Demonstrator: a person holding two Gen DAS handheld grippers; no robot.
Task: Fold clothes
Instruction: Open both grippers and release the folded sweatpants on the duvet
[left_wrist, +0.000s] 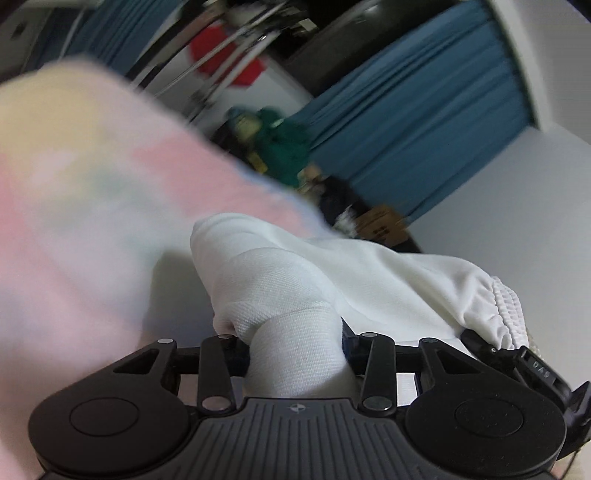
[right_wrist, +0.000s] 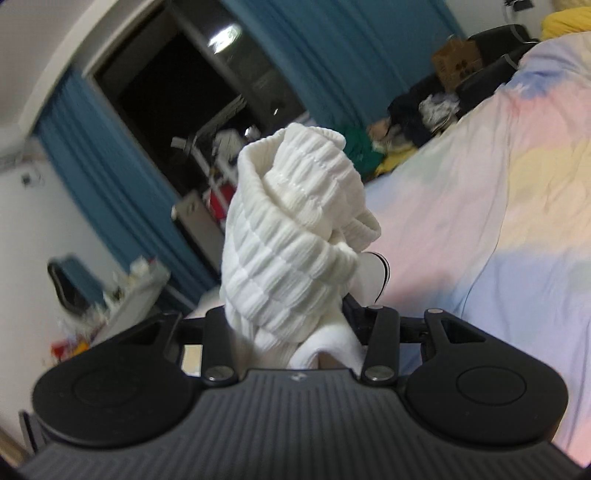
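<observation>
Left wrist view shows the left gripper (left_wrist: 295, 343) clamped on a bunch of smooth white fabric, the white garment (left_wrist: 332, 273), which runs off to the right toward a gathered elastic edge where the other gripper's black tip shows. Right wrist view has the right gripper (right_wrist: 291, 328) closed on the ribbed waistband (right_wrist: 291, 221) of that same piece, the cloth bulging up over its fingers so the tips themselves are hidden. The garment hangs in the air between the two tools, above the pastel bedspread (right_wrist: 498, 206) on the right. Blue curtains (right_wrist: 92, 173) and a dark pile of clutter (right_wrist: 424, 110) sit far off. It looks like the spreading stage before any fold. To do it well, I'd draw the two grips apart until the cloth pulls flat, keep both clamps firm, and lower it evenly onto the bedspread without letting one side sag.
</observation>
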